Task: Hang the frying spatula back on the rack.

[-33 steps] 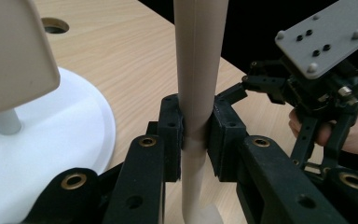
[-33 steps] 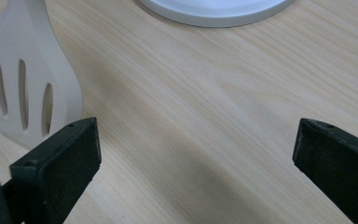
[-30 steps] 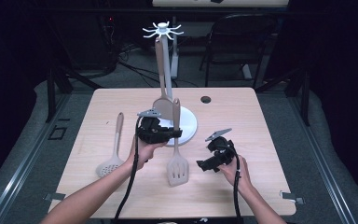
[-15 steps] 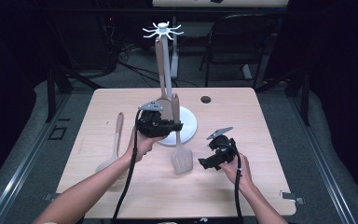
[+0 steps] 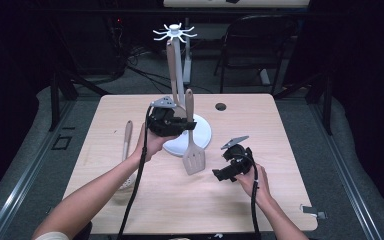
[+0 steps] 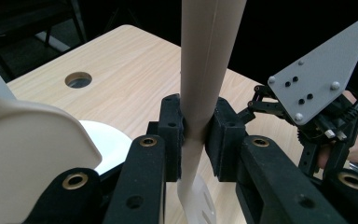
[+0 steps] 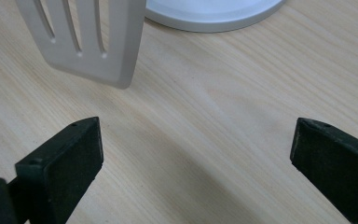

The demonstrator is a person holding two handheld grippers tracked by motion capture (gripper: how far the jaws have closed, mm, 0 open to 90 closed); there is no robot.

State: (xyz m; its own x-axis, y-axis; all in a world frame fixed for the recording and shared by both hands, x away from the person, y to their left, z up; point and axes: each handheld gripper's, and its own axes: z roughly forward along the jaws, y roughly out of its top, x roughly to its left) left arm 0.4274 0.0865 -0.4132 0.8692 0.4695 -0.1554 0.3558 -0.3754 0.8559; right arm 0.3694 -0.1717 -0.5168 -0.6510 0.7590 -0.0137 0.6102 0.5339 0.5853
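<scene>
Slotted spatula (image 5: 192, 145), beige, hangs upright with its handle pinched between the pads of the left gripper (image 6: 195, 135), its slotted blade below the jaws and clear of the wooden table (image 5: 280, 150). Beyond those jaws stands the white utensil stand (image 5: 177, 75), its round base (image 5: 200, 135) just behind the blade. Nearer the person, the right gripper (image 7: 193, 154) sits low with its jaws spread wide and nothing between them; the spatula's blade lies just ahead of its left jaw.
</scene>
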